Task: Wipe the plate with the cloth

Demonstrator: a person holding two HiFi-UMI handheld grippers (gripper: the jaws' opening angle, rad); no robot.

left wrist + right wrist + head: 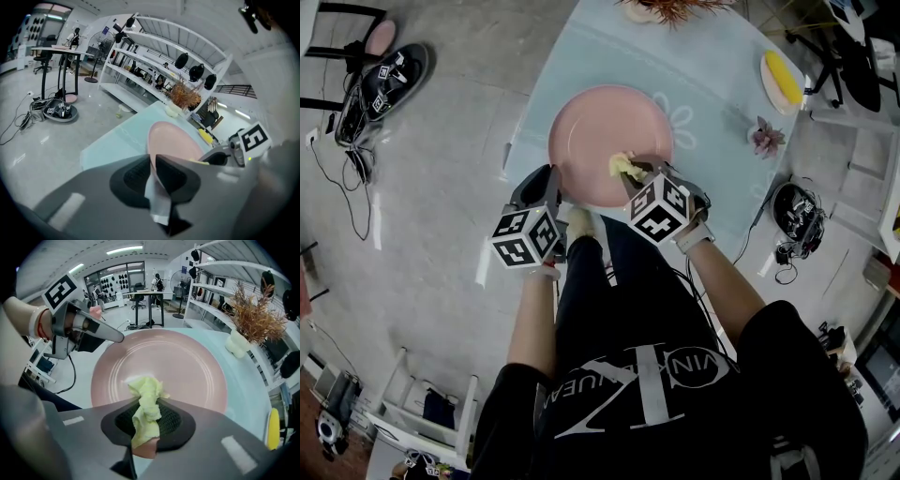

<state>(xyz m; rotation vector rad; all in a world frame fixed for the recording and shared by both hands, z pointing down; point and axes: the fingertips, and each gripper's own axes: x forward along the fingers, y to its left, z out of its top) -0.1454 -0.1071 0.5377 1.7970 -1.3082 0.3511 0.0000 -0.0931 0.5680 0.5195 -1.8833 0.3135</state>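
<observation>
Since your left gripper (pixel 547 186) is clamped on the plate (pixel 600 127) at its eight o'clock rim, the plate looks braced against sliding on the table (pixel 712 89). Your right gripper (pixel 639 174) pinches the yellow cloth (pixel 622 166), set near the plate's five o'clock, likely ready to sweep across.

The plate (pixel 609 131) lies on the worktop (pixel 712 84). The left hand-held gripper (pixel 551 176) clamps its near left rim; right of it, the right hand-held gripper (pixel 635 172) holds the cloth (pixel 622 166) on the plate.
</observation>
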